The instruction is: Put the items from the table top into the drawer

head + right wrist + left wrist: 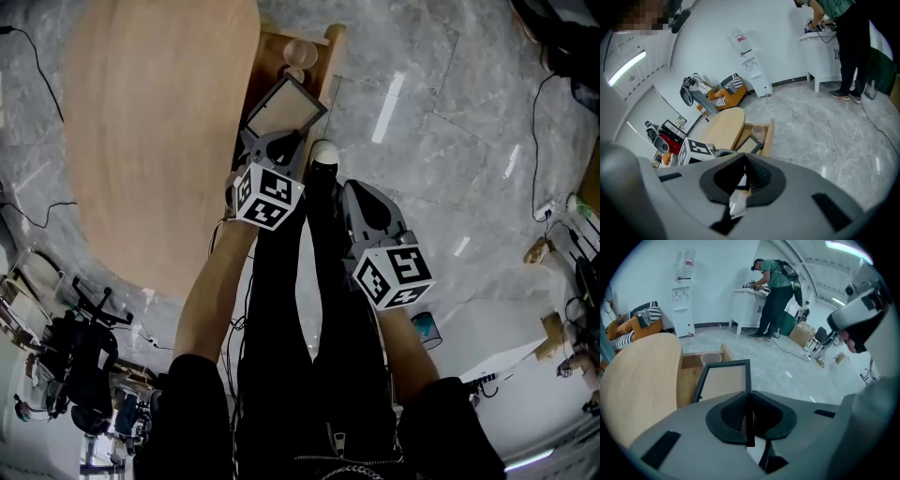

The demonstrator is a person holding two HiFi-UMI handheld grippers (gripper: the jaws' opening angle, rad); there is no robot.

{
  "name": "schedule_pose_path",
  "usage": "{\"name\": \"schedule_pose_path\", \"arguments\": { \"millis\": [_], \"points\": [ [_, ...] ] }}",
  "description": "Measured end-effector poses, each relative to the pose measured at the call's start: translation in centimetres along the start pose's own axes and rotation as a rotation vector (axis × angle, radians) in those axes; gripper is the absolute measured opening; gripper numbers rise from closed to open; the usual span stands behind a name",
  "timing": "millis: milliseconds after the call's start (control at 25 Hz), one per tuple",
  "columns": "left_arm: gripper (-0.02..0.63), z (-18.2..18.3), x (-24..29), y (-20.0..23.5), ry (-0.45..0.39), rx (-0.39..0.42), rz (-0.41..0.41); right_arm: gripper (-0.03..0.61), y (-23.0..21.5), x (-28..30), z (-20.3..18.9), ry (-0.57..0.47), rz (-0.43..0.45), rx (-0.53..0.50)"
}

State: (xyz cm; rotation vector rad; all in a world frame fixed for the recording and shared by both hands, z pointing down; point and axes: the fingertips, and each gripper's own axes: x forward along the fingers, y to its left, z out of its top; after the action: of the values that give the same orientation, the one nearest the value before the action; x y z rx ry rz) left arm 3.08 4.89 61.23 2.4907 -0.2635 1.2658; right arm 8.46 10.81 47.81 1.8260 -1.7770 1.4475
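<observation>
A dark-rimmed picture frame [284,110] with a beige face hangs tilted over the open wooden drawer [335,56]. My left gripper [281,142] is shut on the frame's near edge. In the left gripper view the frame's [723,380] right rim runs straight into the left gripper [751,397]. A clear cup [300,53] stands in the drawer's far end, beyond the frame. The round wooden table top [159,131] lies left of the drawer. My right gripper [361,199] hangs over the floor by the person's legs, jaws together and empty; from it the frame [749,143] and cup [757,130] show ahead.
The wearer's black trousers and white shoe [323,155] stand between the grippers. Cables and equipment [75,356] lie on the grey floor at the left. Far off, a person [773,296] works at a white counter, and a water dispenser [682,301] stands by the wall.
</observation>
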Motion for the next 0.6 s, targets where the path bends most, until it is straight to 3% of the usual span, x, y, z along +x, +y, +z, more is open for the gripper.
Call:
{"name": "schedule_pose_path", "arguments": {
  "millis": [600],
  "points": [
    [0.049, -6.3, 1.9, 1.0, 0.215, -0.019, 0.029, 0.012, 0.3, 0.5, -0.4, 0.021, 0.004, -0.004]
  ]
}}
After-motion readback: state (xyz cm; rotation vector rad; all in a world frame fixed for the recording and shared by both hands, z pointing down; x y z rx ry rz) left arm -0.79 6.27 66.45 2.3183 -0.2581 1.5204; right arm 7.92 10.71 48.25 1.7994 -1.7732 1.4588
